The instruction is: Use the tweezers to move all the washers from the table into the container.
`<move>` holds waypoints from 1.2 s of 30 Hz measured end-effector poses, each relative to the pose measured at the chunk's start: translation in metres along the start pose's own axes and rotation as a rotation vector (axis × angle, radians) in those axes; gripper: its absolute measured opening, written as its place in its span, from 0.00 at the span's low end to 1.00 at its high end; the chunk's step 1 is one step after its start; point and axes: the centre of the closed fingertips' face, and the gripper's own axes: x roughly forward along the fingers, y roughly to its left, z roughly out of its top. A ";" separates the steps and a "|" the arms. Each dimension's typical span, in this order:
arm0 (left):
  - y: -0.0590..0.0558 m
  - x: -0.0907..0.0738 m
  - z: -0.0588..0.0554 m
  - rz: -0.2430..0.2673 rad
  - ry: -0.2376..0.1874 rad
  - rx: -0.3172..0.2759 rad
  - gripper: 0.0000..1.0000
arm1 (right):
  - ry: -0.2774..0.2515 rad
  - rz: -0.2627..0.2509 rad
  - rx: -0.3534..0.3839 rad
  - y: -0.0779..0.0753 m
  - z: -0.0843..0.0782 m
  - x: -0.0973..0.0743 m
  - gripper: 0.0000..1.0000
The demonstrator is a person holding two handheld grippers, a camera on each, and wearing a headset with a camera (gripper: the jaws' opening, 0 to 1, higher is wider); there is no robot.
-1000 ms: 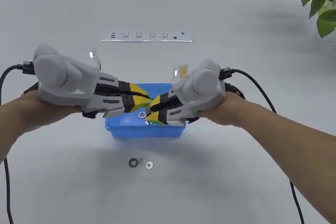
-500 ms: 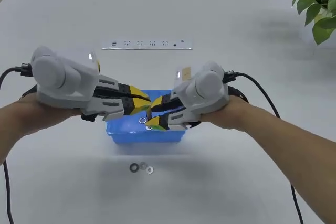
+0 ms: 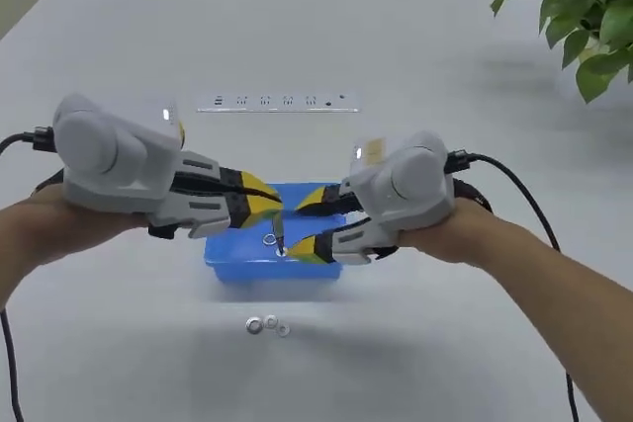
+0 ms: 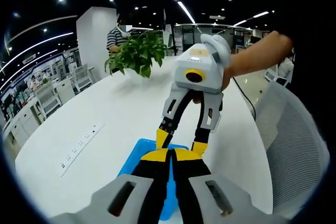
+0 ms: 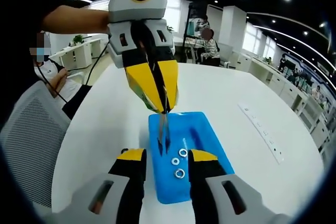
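Left gripper point(image 3: 269, 202): clamped on tweezers point(image 5: 163, 129), tips above blue container point(image 5: 209, 136) | Right gripper point(image 3: 297, 227): jaws wide, empty | Three washers point(image 5: 179, 162) inside container | Three loose washers point(image 3: 268, 325) on worktop point(image 3: 425, 56), near container's front wall

My left gripper point(image 3: 265, 202), white-bodied with yellow-and-black jaws, points to the right; its jaws are pressed together on thin metal tweezers point(image 5: 164, 124) that hang tip-down; my right gripper point(image 3: 313, 225) faces it, pointing left, jaws spread apart, one above the other in the head view; the two sets of tips sit close together; my left hand point(image 3: 54, 219) and right hand point(image 3: 450, 229) each wrap a gripper's rear.
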 end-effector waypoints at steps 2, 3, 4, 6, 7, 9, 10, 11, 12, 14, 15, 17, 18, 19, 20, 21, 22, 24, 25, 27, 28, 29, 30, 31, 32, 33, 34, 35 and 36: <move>-0.002 -0.001 0.002 0.000 0.000 0.001 0.06 | 0.005 -0.007 0.004 0.001 -0.001 -0.004 0.36; -0.004 -0.002 0.003 -0.002 -0.002 0.000 0.06 | 0.012 -0.016 0.011 0.001 -0.003 -0.007 0.37; -0.005 -0.003 0.003 -0.002 -0.002 -0.001 0.06 | 0.012 -0.015 0.012 0.003 -0.004 -0.009 0.38; -0.008 -0.005 0.004 -0.003 0.002 0.001 0.06 | 0.017 -0.024 0.019 0.004 -0.006 -0.014 0.39; -0.010 -0.006 0.004 -0.002 0.003 0.003 0.06 | 0.021 -0.028 0.025 0.005 -0.008 -0.017 0.40; -0.011 -0.009 0.006 0.003 -0.001 0.004 0.06 | 0.027 -0.036 0.037 0.007 -0.011 -0.022 0.42; -0.011 -0.009 0.007 0.005 -0.003 0.005 0.06 | 0.029 -0.040 0.044 0.007 -0.012 -0.024 0.44; -0.011 -0.010 0.008 0.011 -0.004 0.009 0.06 | 0.030 -0.043 0.051 0.007 -0.013 -0.025 0.44; -0.012 -0.011 0.009 0.010 -0.006 0.007 0.06 | 0.029 -0.046 0.052 0.008 -0.014 -0.027 0.44; -0.013 -0.012 0.010 0.015 -0.009 0.011 0.06 | 0.032 -0.054 0.062 0.010 -0.016 -0.029 0.46; -0.013 -0.013 0.011 0.015 -0.008 0.012 0.06 | 0.039 -0.058 0.071 0.011 -0.018 -0.031 0.48; -0.016 -0.014 0.013 0.013 -0.014 0.008 0.06 | 0.040 -0.062 0.077 0.014 -0.020 -0.033 0.49; -0.017 -0.015 0.013 0.012 -0.014 0.010 0.06 | 0.040 -0.064 0.078 0.015 -0.020 -0.034 0.49; -0.018 -0.015 0.013 0.010 -0.013 0.012 0.06 | 0.042 -0.068 0.081 0.017 -0.021 -0.036 0.50; -0.020 -0.016 0.012 0.006 -0.012 0.014 0.06 | 0.044 -0.071 0.082 0.017 -0.022 -0.037 0.51; -0.021 -0.016 0.012 0.005 -0.012 0.014 0.06 | 0.046 -0.073 0.082 0.019 -0.023 -0.039 0.52; -0.023 -0.016 0.012 0.004 -0.012 0.016 0.06 | 0.048 -0.078 0.084 0.019 -0.024 -0.041 0.53; -0.025 -0.017 0.011 0.001 -0.013 0.015 0.06 | 0.049 -0.086 0.093 0.019 -0.026 -0.043 0.55; -0.028 -0.016 0.010 -0.003 -0.012 0.014 0.06 | 0.052 -0.090 0.103 0.020 -0.027 -0.044 0.56; -0.033 -0.016 0.008 -0.013 -0.012 0.013 0.06 | 0.057 -0.095 0.111 0.022 -0.029 -0.046 0.59; -0.035 -0.015 0.007 -0.014 -0.010 0.015 0.06 | 0.058 -0.098 0.114 0.023 -0.030 -0.047 0.59; -0.037 -0.014 0.005 -0.016 -0.008 0.017 0.06 | 0.060 -0.100 0.118 0.023 -0.031 -0.048 0.60; -0.039 -0.013 0.004 -0.018 -0.008 0.017 0.06 | 0.059 -0.102 0.124 0.024 -0.032 -0.049 0.61; -0.042 -0.012 0.003 -0.023 -0.008 0.015 0.06 | 0.058 -0.104 0.128 0.025 -0.032 -0.050 0.62; -0.044 -0.012 0.001 -0.027 -0.007 0.016 0.06 | 0.056 -0.105 0.131 0.027 -0.032 -0.051 0.62; -0.046 -0.011 0.000 -0.030 -0.005 0.015 0.06 | 0.054 -0.106 0.133 0.028 -0.032 -0.052 0.64; -0.048 -0.010 -0.002 -0.033 -0.003 0.013 0.06 | 0.048 -0.107 0.136 0.029 -0.031 -0.053 0.65; -0.050 -0.010 -0.003 -0.035 -0.002 0.013 0.06 | 0.047 -0.108 0.141 0.029 -0.031 -0.053 0.66; -0.051 -0.009 -0.004 -0.037 -0.001 0.013 0.06 | 0.045 -0.108 0.145 0.030 -0.031 -0.053 0.67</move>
